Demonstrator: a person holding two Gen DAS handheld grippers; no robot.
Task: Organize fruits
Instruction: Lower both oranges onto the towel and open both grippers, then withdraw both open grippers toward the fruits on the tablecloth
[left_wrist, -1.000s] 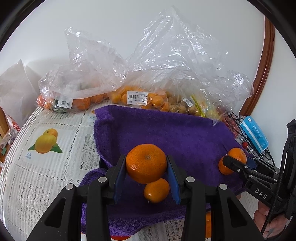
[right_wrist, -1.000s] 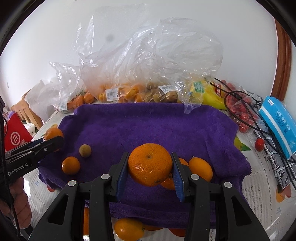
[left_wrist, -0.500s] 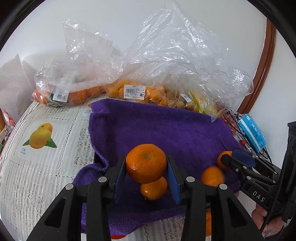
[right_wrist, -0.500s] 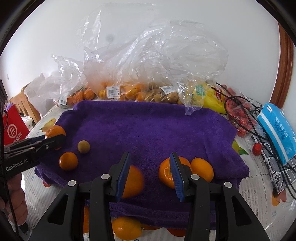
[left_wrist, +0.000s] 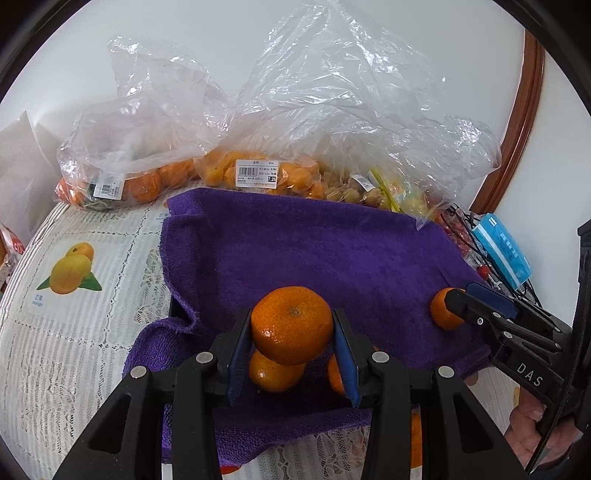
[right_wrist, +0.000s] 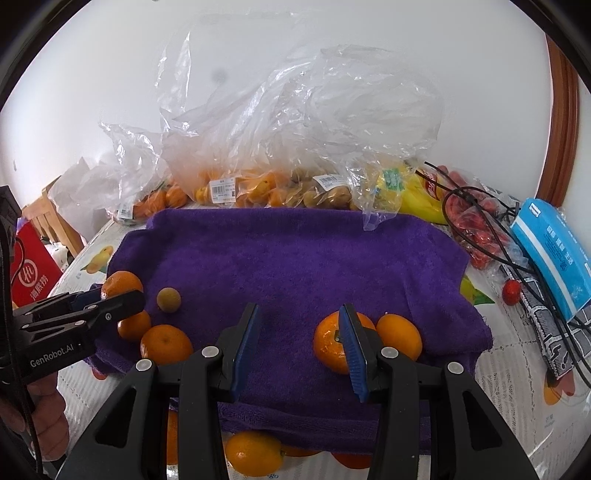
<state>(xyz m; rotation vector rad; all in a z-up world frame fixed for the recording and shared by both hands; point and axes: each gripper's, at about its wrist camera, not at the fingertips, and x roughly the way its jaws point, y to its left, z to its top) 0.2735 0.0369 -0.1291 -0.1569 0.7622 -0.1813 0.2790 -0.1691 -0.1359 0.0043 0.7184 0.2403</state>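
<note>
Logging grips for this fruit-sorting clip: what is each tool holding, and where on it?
The left tool holds a mandarin orange, pads pressed on its opposite sides. The right tool holds nothing; its jaws stand open above the purple towel.

Plain white wall (right_wrist: 110, 74) with brown wooden trim (right_wrist: 561, 122) at right
</note>
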